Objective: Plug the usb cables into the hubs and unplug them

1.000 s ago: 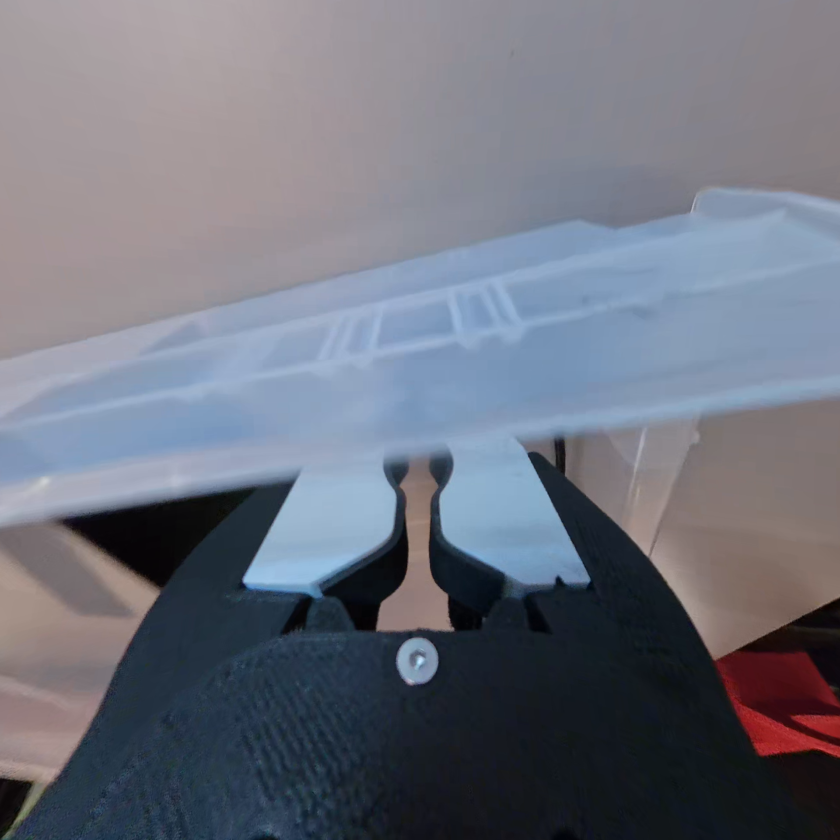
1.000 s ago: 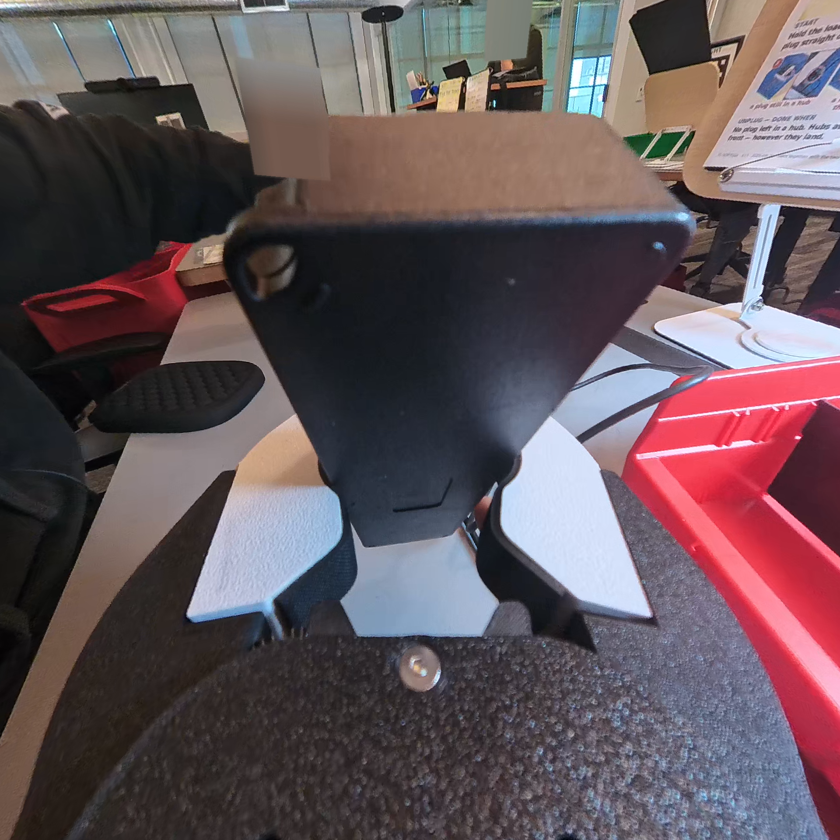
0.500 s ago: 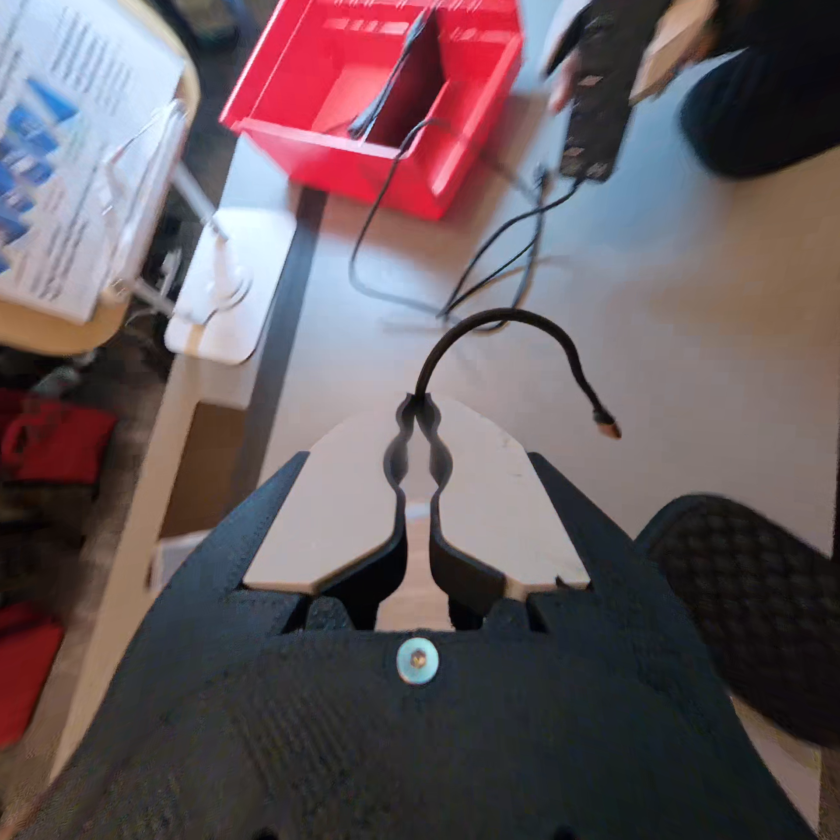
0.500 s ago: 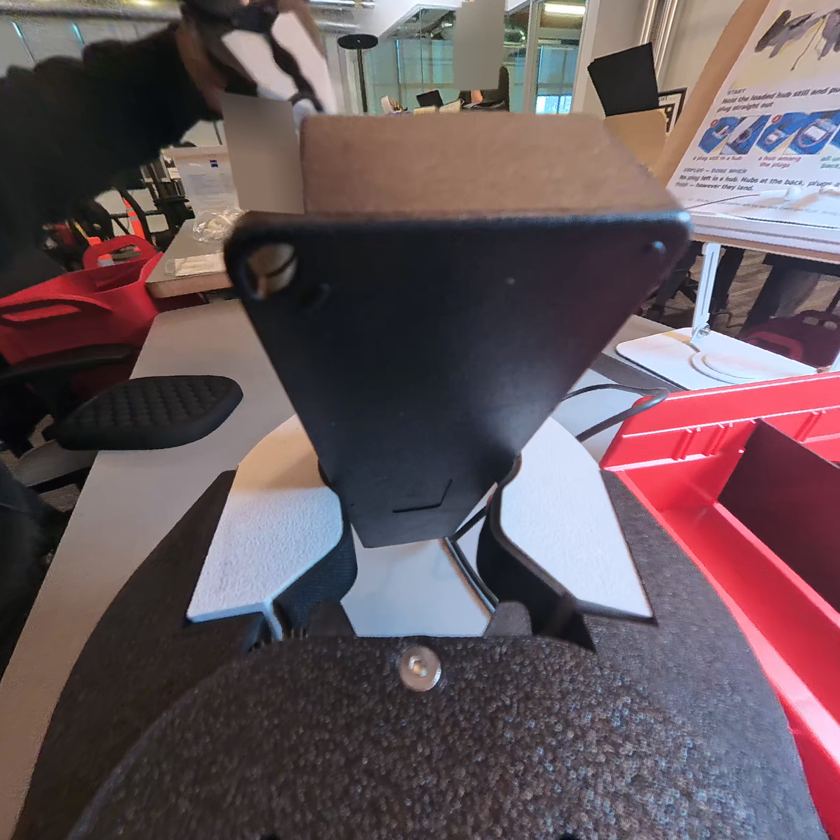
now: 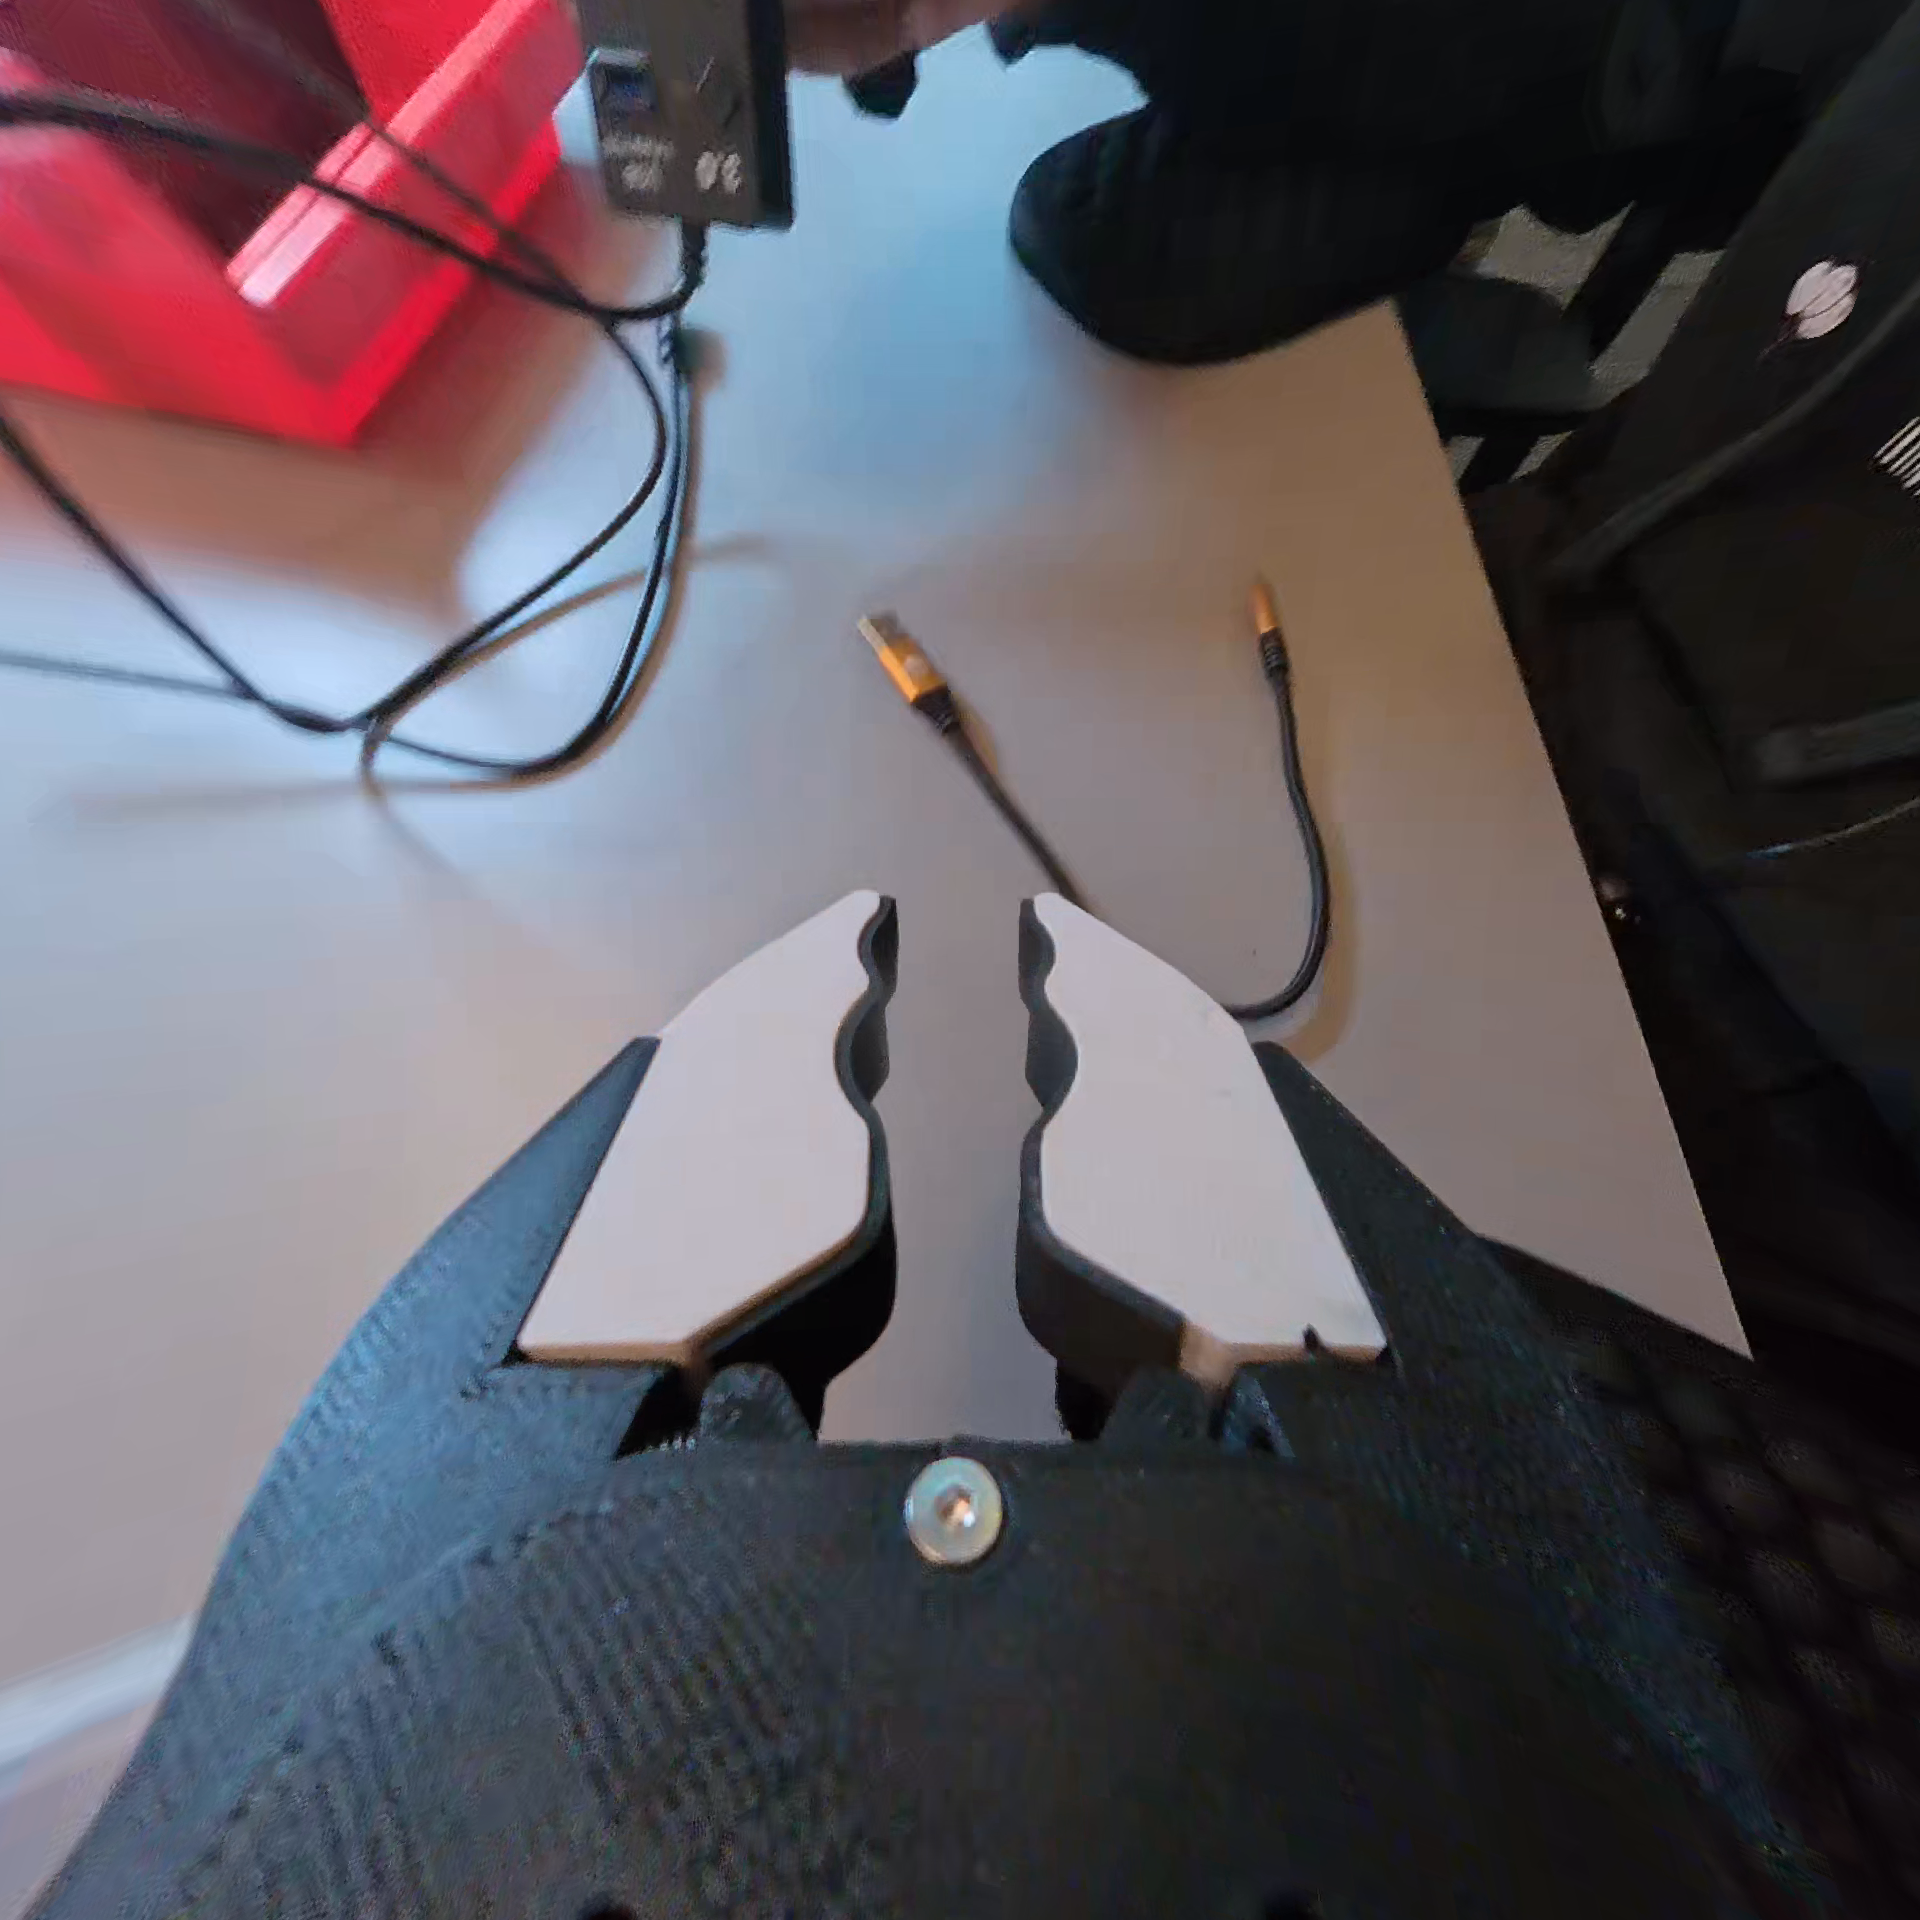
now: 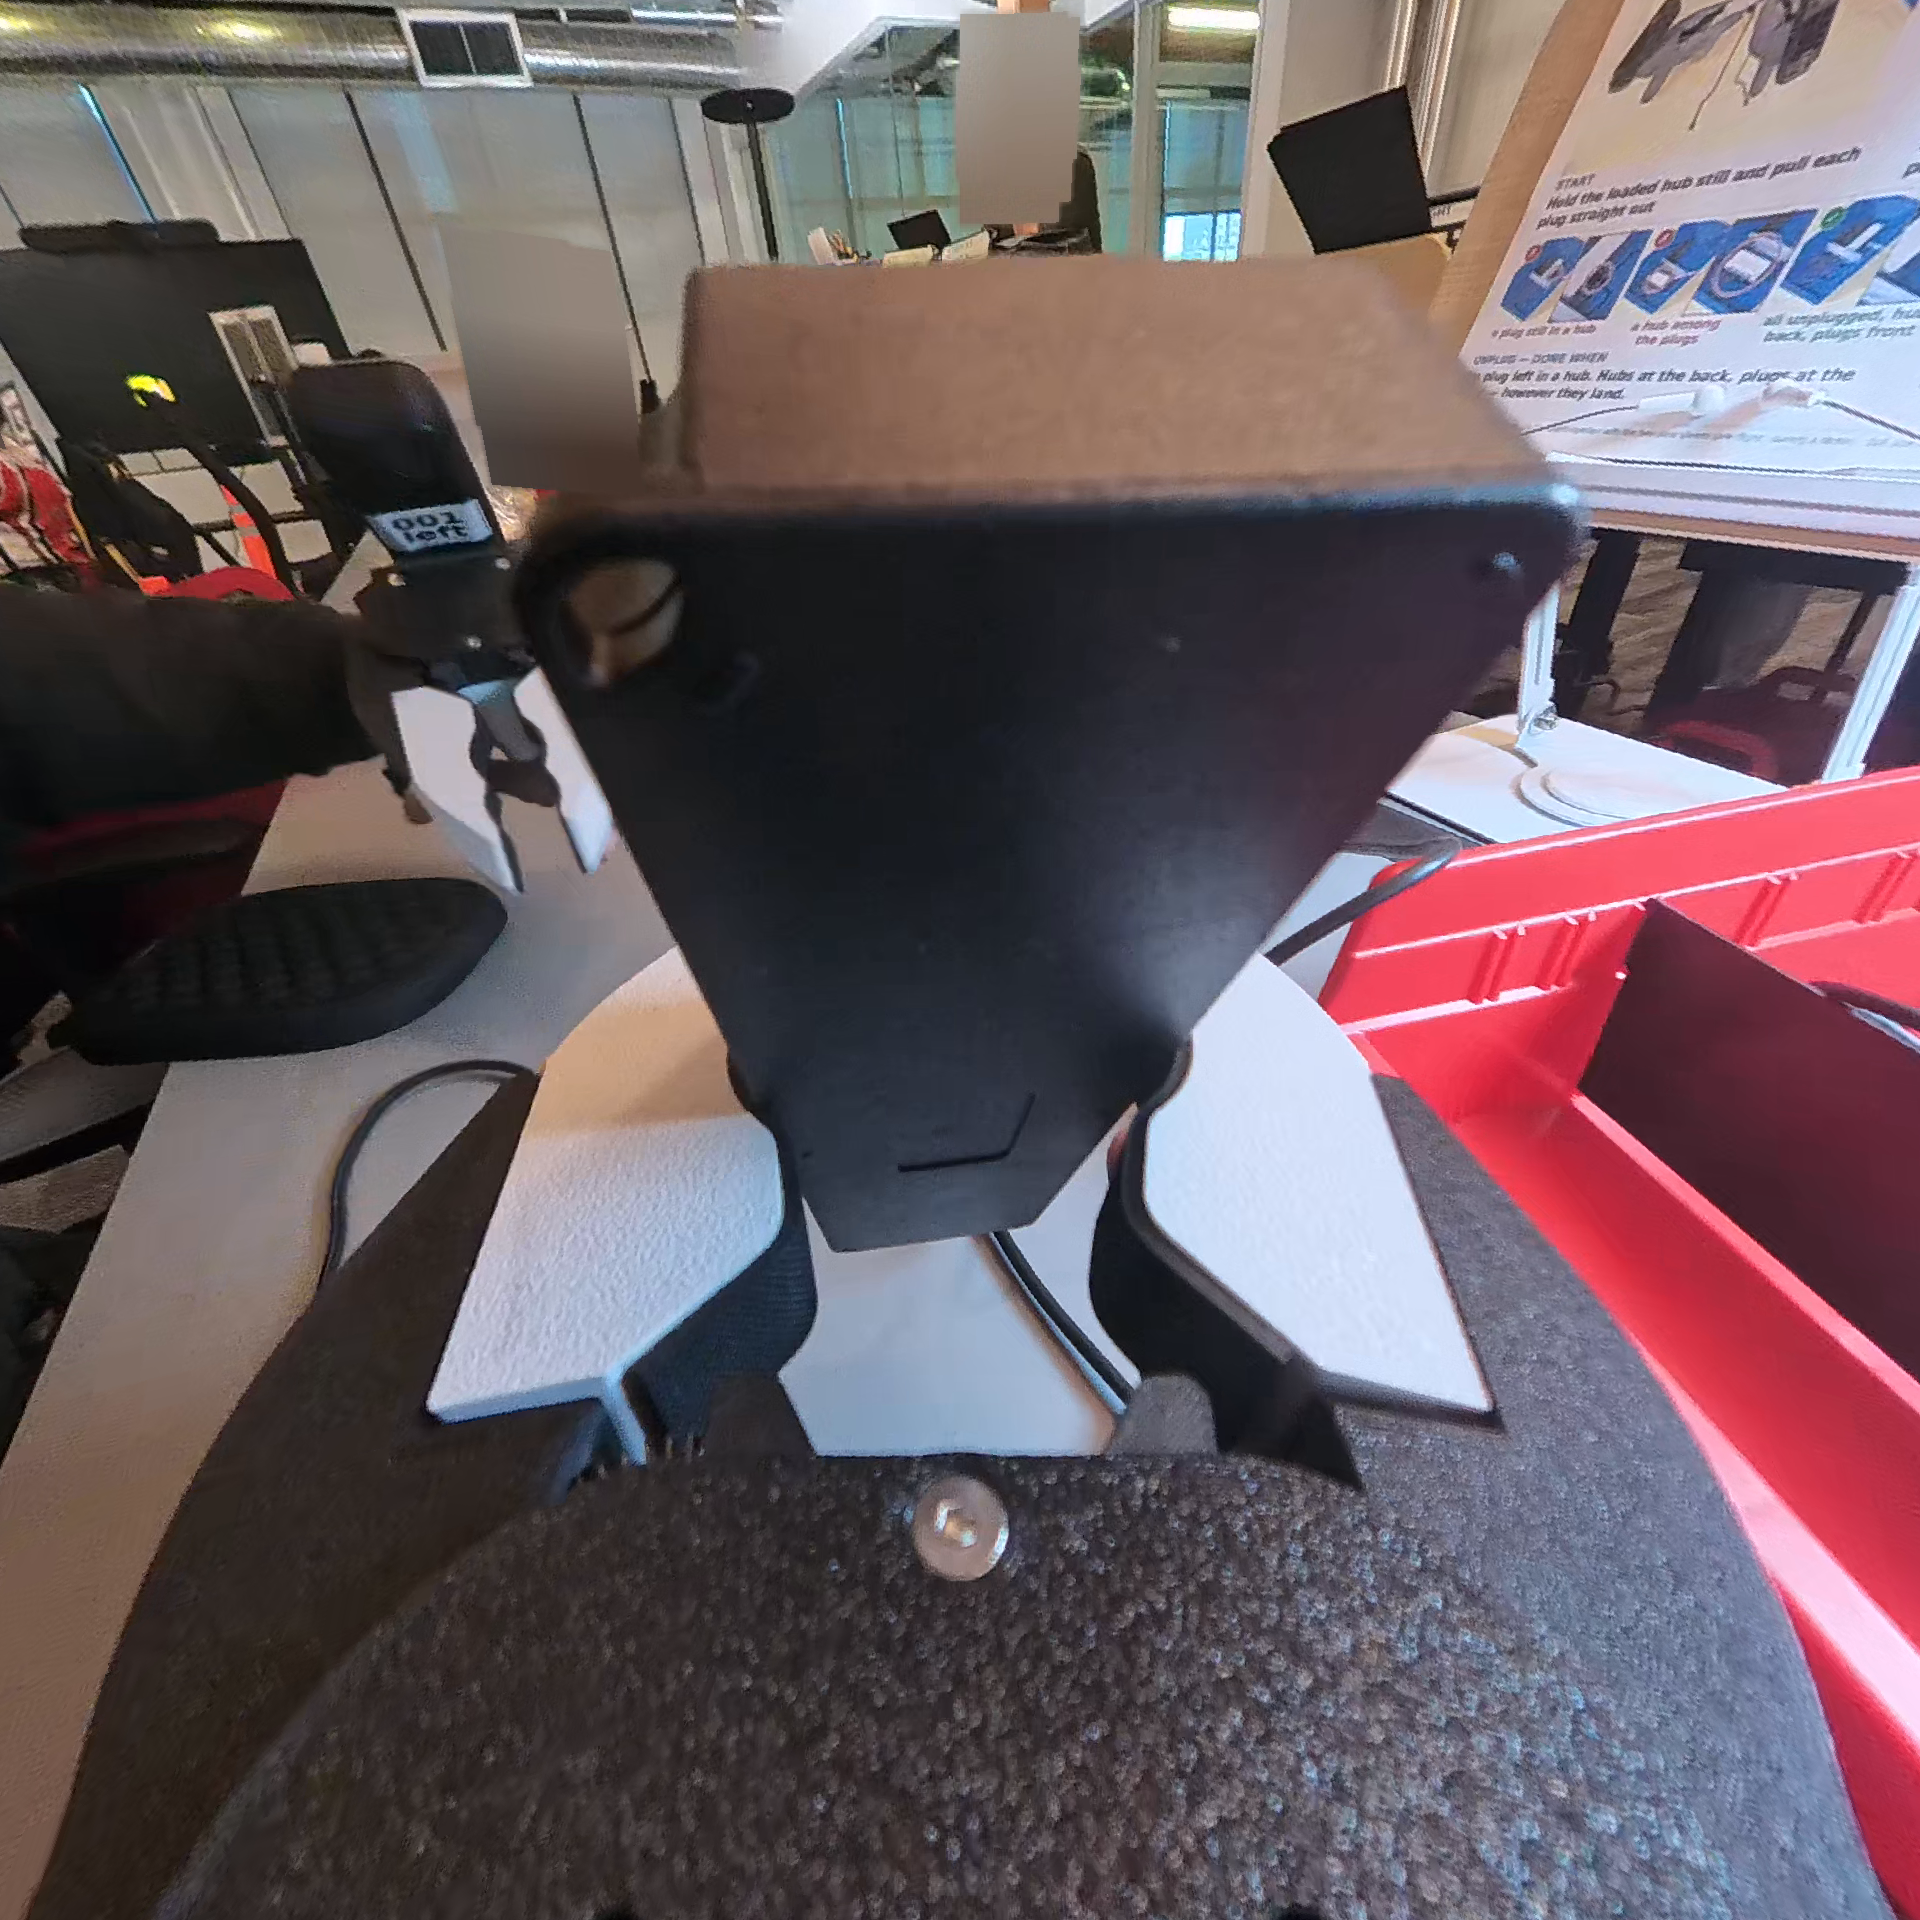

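Two plug ends of one short black cable (image 5: 1304, 831) lie loose on the grey table (image 5: 312, 1039), in the middle right of the left wrist view: a gold USB plug (image 5: 902, 665) and a slimmer gold plug (image 5: 1263, 615) to its right. The left gripper (image 5: 958, 925) hangs over them with its jaws apart and nothing between them. The right gripper (image 6: 956, 1174) has its jaws clamped on the narrow lower end of a black hub (image 6: 1039, 779), which fills the centre of the right wrist view; the same hub shows at the top centre of the left view, beside a red bin (image 5: 312, 312).

Several things could go wrong. The cable runs under the left fingertips, so a close here may pinch cord rather than plug shell. The hub, gripped only at its narrow end, could twist under insertion force. Its trailing cords may snag.
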